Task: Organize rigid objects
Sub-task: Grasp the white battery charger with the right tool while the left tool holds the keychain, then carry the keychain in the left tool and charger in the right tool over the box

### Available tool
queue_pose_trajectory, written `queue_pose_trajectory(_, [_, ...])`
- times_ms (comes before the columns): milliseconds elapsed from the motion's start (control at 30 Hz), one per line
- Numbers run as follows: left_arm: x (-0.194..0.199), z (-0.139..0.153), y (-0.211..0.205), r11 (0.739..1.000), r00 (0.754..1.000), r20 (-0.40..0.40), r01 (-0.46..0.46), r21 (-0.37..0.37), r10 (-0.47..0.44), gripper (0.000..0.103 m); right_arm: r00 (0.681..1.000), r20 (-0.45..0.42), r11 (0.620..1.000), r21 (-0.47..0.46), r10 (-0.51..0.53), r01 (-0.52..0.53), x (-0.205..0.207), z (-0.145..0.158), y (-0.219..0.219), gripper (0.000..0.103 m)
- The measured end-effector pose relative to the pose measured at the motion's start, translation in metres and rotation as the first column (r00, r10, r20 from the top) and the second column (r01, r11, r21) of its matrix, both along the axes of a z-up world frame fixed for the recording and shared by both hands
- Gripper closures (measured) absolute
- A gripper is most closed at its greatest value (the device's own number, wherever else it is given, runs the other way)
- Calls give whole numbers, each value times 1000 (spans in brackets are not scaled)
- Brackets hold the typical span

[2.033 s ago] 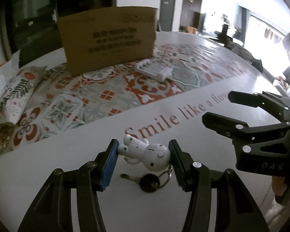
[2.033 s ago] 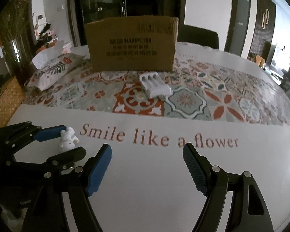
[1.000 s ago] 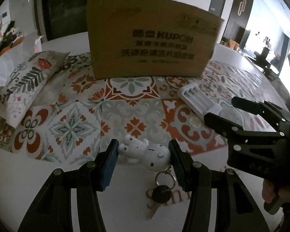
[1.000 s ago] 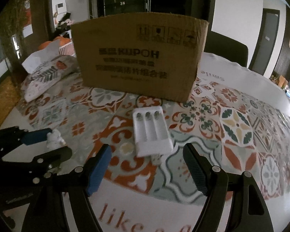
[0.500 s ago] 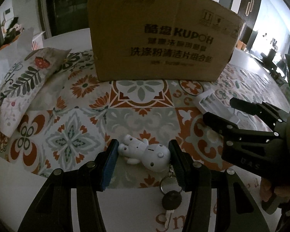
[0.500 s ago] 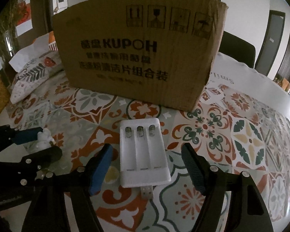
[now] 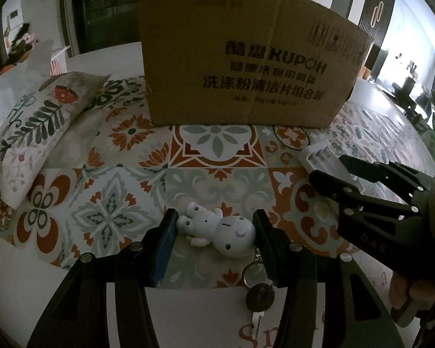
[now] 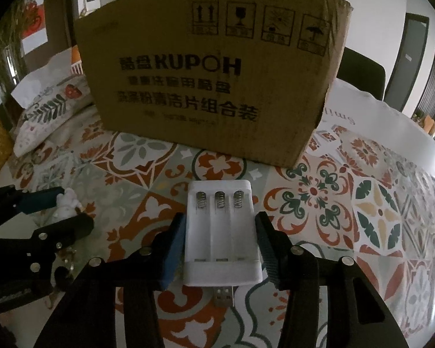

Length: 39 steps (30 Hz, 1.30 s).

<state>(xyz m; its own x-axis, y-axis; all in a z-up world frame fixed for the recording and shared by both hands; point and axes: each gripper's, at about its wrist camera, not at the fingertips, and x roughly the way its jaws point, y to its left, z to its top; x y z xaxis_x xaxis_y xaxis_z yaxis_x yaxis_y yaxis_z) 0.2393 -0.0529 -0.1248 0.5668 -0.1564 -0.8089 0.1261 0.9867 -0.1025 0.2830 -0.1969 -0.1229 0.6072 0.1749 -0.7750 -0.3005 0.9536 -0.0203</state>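
The left gripper (image 7: pixel 214 229) is clamped on the white figurine keychain (image 7: pixel 217 230), whose body is pinched crosswise between the blue pads, with the ring and dark key fob (image 7: pixel 259 295) hanging below over the patterned tablecloth (image 7: pixel 110 203). The right gripper (image 8: pixel 221 240) is set astride the white battery charger (image 8: pixel 221 232), which lies flat on the cloth with its USB plug pointed toward the camera; the jaws stand just beside its long edges, and whether the pads are already pressed against it cannot be told.

Just beyond both objects the cardboard box (image 8: pixel 211 87) stands upright, near the charger but apart from it. Its inside is not shown, so nothing can be said to be stowed yet. The task is judged to be at an early stage: one object is held, a second is being taken, and both are left to be carried over the box wall and released. A floral tissue pack (image 7: pixel 34 133) lies to the left.

Both grippers are held low and nearly level with the table, aimed at the box, the left one seen just beside the right.
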Motion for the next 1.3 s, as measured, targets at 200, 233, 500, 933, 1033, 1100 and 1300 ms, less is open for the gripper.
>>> queue_pose_trajectory(200, [-6, 12, 1, 1000, 999, 31, 11, -3, -11, 51, 999, 34, 1000, 13, -17, 17, -12, 14, -3, 54])
queue_pose_trajectory(233, [-7, 15, 1, 1000, 999, 38, 13, -3, -13, 51, 999, 40, 1000, 17, -19, 18, -15, 17, -3, 54])
queue_pose_trajectory(500, [-17, 39, 0, 999, 995, 96, 34, -6, -33, 51, 996, 88, 999, 37, -27, 24, -32, 41, -6, 54])
queue_pose_trajectory(933, [-26, 81, 11, 999, 980, 197, 40, -11, -37, 51, 981, 189, 998, 52, -42, 33, -50, 87, 0, 54])
queue_pose_trajectory(1033, [-25, 91, 14, 999, 976, 214, 42, -19, -37, 51, 976, 215, 998, 55, -42, 31, -53, 98, 3, 54])
queue_pose_trajectory(1100, [-26, 97, 16, 999, 974, 225, 42, -23, -36, 51, 972, 229, 998, 62, -45, 31, -54, 105, 6, 54])
queue_pose_trajectory(1300, [-19, 116, 20, 998, 967, 251, 57, -28, -48, 51, 960, 270, 994, 99, -73, 47, -53, 126, 8, 54])
